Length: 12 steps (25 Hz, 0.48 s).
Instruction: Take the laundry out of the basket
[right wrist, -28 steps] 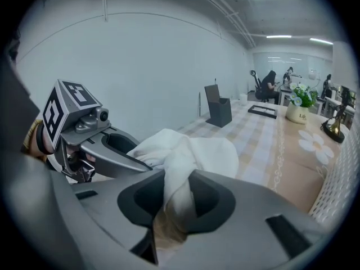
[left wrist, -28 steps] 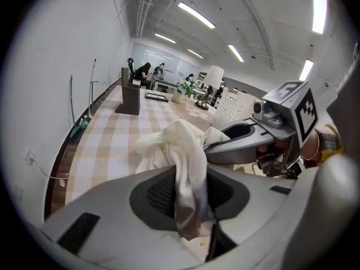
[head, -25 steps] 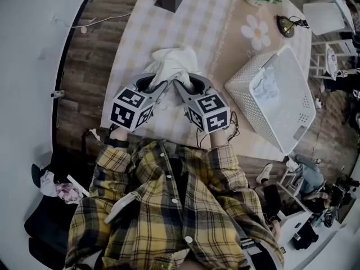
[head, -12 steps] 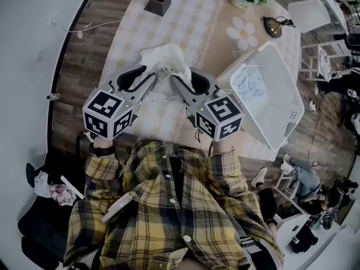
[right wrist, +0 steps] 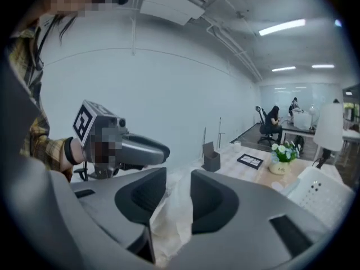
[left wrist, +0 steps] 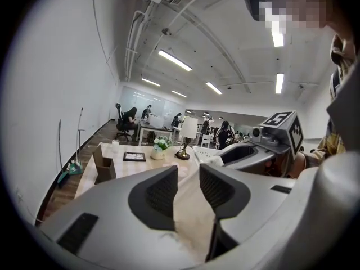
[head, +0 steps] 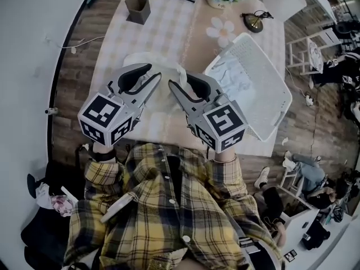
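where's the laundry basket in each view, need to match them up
head view: the laundry basket sits right of centre, tilted on the table's right side.
left gripper view: small, just right of centre and partly hidden.
right gripper view: at the lower right edge.
shared landmark: the brown box, top left in the head view, left in the left gripper view, centre in the right gripper view.

Your flannel shirt (head: 169, 218) is yellow-and-black plaid. Beside the white perforated plastic basket (head: 270, 89), the tablecloth (head: 109, 49) shows a pale beige check; the crumpled cream cloth garment (head: 160, 61) is plain.
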Tool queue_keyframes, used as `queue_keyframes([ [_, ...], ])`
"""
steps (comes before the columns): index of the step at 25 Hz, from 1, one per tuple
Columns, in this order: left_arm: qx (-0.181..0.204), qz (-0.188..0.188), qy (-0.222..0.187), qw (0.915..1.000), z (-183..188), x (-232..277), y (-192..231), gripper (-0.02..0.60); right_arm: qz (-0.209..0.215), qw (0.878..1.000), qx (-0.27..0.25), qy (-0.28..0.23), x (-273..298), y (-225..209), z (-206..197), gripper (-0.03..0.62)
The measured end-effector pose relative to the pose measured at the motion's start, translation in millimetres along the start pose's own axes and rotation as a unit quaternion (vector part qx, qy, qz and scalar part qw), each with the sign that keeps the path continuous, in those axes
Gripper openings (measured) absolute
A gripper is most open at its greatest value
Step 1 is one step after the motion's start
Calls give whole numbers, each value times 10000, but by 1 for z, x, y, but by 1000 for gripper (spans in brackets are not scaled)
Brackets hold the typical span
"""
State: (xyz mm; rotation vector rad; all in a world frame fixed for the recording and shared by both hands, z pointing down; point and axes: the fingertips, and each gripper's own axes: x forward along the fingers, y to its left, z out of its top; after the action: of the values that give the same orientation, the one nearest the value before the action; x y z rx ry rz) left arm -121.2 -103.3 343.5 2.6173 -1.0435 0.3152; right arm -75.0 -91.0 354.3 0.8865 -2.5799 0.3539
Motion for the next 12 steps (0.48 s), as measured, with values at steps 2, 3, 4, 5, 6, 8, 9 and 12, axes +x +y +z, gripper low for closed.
queue_keyframes([
  [2, 78, -55, -100, 9999, 10, 4, -11, 166, -74, 9983, -359, 462, -10, 0, -12, 155],
  [3, 114, -77, -146, 9998, 14, 5, -17, 166, -125, 9968, -475, 628, -15, -1, -17, 155],
  [4, 151, -97, -184, 9997, 18, 7, -23, 166, -178, 9959, -528, 714, -20, -3, -22, 155],
  [5, 191, -119, -212, 9995, 22, 8, -29, 166, -219, 9956, -530, 741, -26, -4, -25, 155],
  [6, 232, -141, -234, 9994, 25, 10, -35, 166, -253, 9957, -507, 734, -32, -5, -27, 155],
  [8, 299, -197, -275, 9990, 31, 12, -46, 166, -341, 9959, -476, 685, -43, -10, -29, 155],
  [9, 322, -231, -294, 9988, 33, 14, -50, 165, -393, 9960, -475, 653, -49, -12, -29, 155],
  [12, 377, -317, -343, 9982, 40, 21, -65, 166, -492, 9968, -428, 463, -67, -20, -24, 155],
])
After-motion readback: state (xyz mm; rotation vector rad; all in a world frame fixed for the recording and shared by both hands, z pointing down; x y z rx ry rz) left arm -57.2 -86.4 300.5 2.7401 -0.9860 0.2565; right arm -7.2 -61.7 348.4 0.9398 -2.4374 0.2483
